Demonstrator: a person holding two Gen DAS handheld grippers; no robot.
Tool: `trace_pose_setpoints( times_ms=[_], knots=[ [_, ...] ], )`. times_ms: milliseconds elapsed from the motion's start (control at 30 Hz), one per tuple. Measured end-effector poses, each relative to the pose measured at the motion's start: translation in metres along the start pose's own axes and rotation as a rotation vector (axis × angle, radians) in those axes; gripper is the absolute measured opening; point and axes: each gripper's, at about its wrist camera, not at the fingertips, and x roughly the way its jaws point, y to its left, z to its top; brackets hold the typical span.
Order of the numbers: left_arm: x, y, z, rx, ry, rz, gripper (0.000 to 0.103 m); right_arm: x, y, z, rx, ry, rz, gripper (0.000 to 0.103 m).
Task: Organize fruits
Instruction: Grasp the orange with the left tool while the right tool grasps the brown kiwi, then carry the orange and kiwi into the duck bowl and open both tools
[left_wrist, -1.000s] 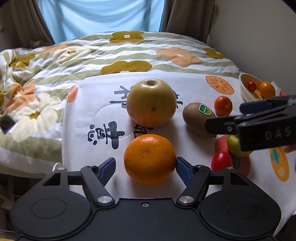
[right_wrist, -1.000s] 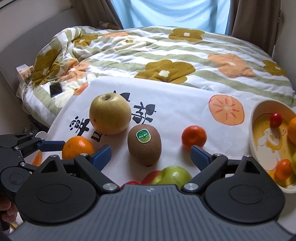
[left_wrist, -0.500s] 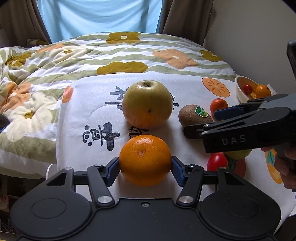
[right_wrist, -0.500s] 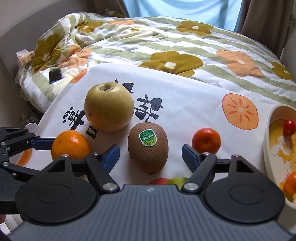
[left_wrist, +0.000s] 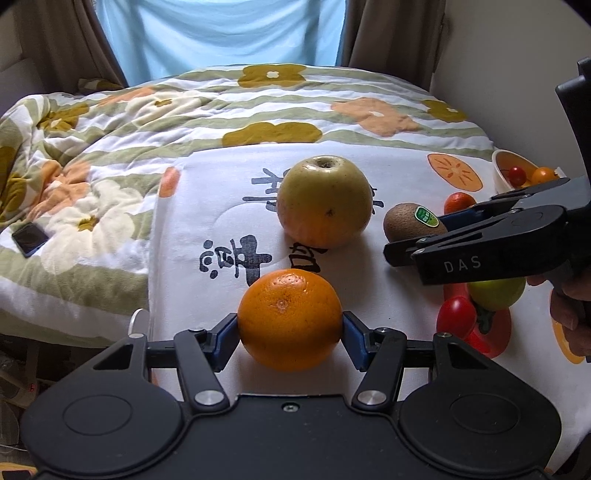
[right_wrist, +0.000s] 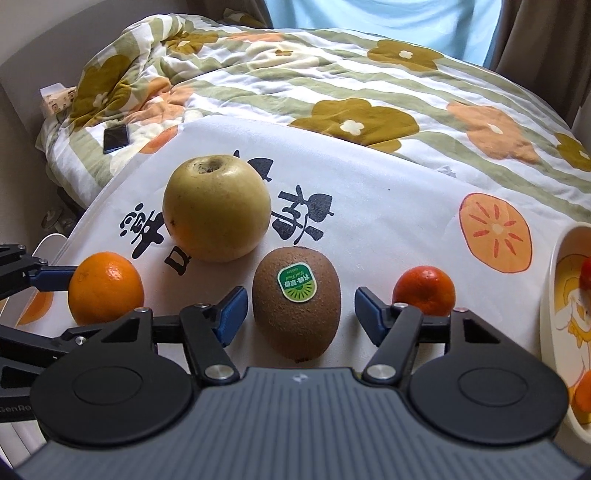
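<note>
My left gripper (left_wrist: 290, 338) is shut on the orange (left_wrist: 290, 319), both blue pads against its sides on the white printed cloth (left_wrist: 229, 206); the orange also shows in the right wrist view (right_wrist: 106, 288). My right gripper (right_wrist: 298, 314) is open, its jaws on either side of the kiwi (right_wrist: 296, 301) with gaps on both sides. The kiwi also shows in the left wrist view (left_wrist: 406, 223). A large yellow-green apple (left_wrist: 324, 201) stands behind both fruits. A small tangerine (right_wrist: 424, 290) lies right of the kiwi.
A cream bowl (right_wrist: 554, 295) with small fruits stands at the right edge. A red tomato (left_wrist: 456, 317) and a green fruit (left_wrist: 496, 293) lie under the right gripper body. A phone (left_wrist: 30, 239) lies on the flowered quilt (left_wrist: 258, 103) at the left.
My left gripper closed onto the orange. My right gripper moved forward and left, from around the green fruit to around the kiwi, and narrowed somewhat.
</note>
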Motion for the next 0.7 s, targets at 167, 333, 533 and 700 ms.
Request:
trace_pose_setpoints(
  times_ms=[167,333,533,700],
  knots=[
    [-0.009,-0.005,0.000,-0.014,-0.013,0.031,0.063,-0.005,-0.001,-0.002,-0.008,-0.008,0.022,0.061],
    [-0.022,-0.016,0.002,-0.031,-0.031,0.054,0.063,-0.020,-0.003,-0.004,-0.014,-0.031,0.040,0.061],
    [-0.041,-0.037,0.006,-0.032,-0.059,0.075,0.063,-0.048,-0.010,-0.008,-0.028,-0.061,0.057,0.061],
    [-0.060,-0.064,0.013,-0.029,-0.083,0.090,0.063,-0.075,-0.026,-0.012,-0.020,-0.082,0.072,0.061]
  ],
)
